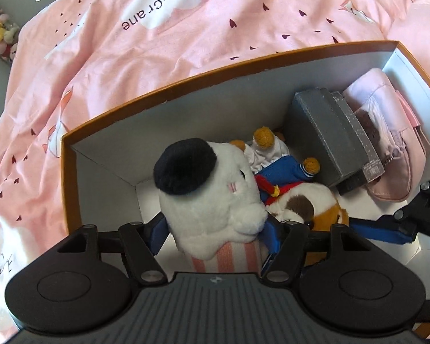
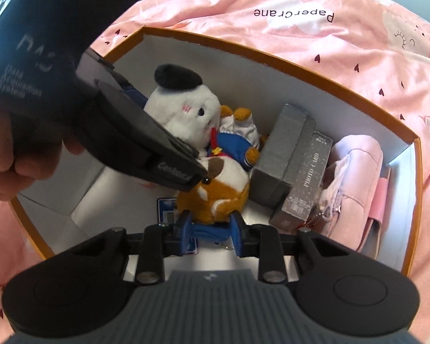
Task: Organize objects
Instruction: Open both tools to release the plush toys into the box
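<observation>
While both grippers reach into orange-rimmed box [image 1: 169, 89] on pink bedspread [image 1: 129, 43], left gripper [image 1: 215, 229] grips white plush with black cap [image 1: 206, 189], blue fingers pressed on both flanks, above box's near-left corner. Right gripper [image 2: 210, 226] half closed around rear of brown-white plush dog [image 2: 215, 189] near box's near edge; contact unclear, cannot tell if held. Doll in blue [image 2: 235, 140] behind plushes. Grey boxes [image 2: 283, 160] mid-box; pink pouch [image 2: 358, 177] at right wall.
</observation>
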A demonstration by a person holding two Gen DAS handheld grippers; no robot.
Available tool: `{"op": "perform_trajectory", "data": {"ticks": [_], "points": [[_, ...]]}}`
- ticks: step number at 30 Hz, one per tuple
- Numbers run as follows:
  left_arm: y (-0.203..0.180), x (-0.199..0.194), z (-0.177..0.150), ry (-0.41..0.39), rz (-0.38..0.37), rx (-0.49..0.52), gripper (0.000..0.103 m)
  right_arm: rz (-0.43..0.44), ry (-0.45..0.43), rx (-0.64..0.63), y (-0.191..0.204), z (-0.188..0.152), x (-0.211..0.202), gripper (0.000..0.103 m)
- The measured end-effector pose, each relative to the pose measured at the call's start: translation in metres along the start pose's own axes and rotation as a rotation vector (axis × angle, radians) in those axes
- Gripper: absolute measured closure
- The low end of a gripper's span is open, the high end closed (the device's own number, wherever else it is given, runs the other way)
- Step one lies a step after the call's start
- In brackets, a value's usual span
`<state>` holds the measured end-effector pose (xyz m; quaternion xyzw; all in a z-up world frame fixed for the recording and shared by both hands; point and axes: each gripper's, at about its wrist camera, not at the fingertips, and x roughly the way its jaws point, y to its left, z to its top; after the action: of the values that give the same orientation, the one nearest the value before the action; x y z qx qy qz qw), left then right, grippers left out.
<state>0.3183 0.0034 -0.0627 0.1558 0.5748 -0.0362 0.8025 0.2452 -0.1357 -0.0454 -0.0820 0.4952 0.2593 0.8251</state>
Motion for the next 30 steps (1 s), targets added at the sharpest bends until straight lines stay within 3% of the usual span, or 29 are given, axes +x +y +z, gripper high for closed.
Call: {"op": "perform_trajectory", "data": {"ticks": [7,12,17,20,25,30], "points": [[0.001,-0.012,-0.005,-0.035,-0.034,0.026,0.024,0.005,0.002,0.021,-0.001,0.0,0.001,0.073],[-0.001,-0.034,-0.012,-0.062,-0.046,0.107,0.018,0.005,-0.003,0.043,-0.003,0.0,-0.001,0.073],[0.006,-0.049,-0.019,-0.04,-0.058,0.142,0.022,0.009,-0.007,0.055,-0.003,0.001,0.0,0.072],[0.004,-0.054,-0.029,-0.028,-0.062,0.216,0.025,0.005,-0.008,0.049,-0.003,0.0,-0.003,0.072],[-0.02,-0.046,-0.049,-0.011,0.011,0.399,0.025,0.005,-0.005,0.056,-0.009,0.001,-0.004,0.072],[-0.031,-0.027,-0.051,0.0,0.116,0.452,0.034,0.0,-0.01,0.062,-0.01,-0.002,-0.004,0.072]]}}
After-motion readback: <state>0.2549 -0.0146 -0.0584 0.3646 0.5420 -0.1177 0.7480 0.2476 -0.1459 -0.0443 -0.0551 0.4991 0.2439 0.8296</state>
